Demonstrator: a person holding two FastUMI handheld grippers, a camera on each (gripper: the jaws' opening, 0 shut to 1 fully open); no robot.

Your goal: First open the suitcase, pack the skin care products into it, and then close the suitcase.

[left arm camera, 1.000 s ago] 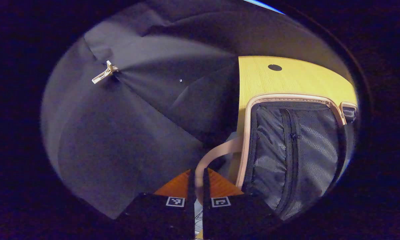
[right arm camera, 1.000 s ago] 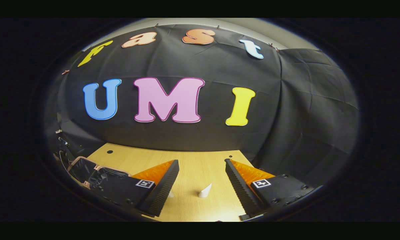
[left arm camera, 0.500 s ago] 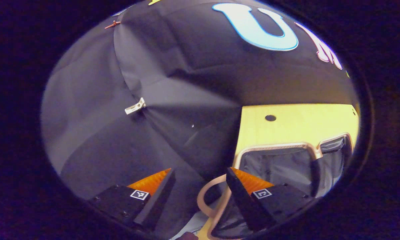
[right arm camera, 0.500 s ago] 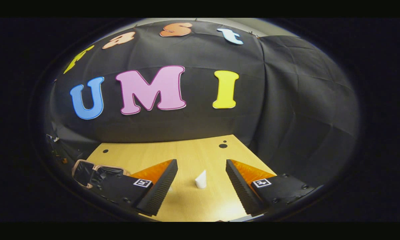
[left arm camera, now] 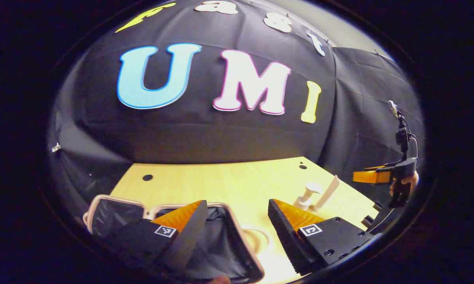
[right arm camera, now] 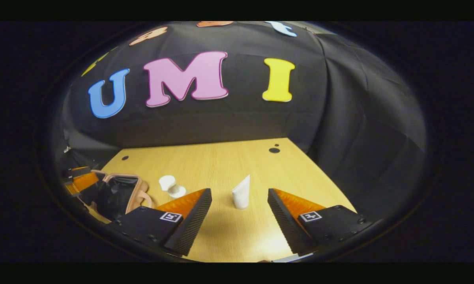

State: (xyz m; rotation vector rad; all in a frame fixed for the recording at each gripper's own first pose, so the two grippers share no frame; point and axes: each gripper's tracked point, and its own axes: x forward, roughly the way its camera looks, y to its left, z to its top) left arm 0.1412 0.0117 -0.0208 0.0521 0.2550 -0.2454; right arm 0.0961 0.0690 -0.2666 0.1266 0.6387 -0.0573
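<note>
At the table's (right arm camera: 221,165) left edge the opened suitcase (right arm camera: 116,193) is lying flat, its dark lining showing beneath the left gripper (left arm camera: 237,225) — fingers spread, holding nothing. Rightward, a small white bottle (right arm camera: 169,185) and a white tube (right arm camera: 241,193) are standing just ahead of the right gripper (right arm camera: 239,219) — spread wide, empty.
</note>
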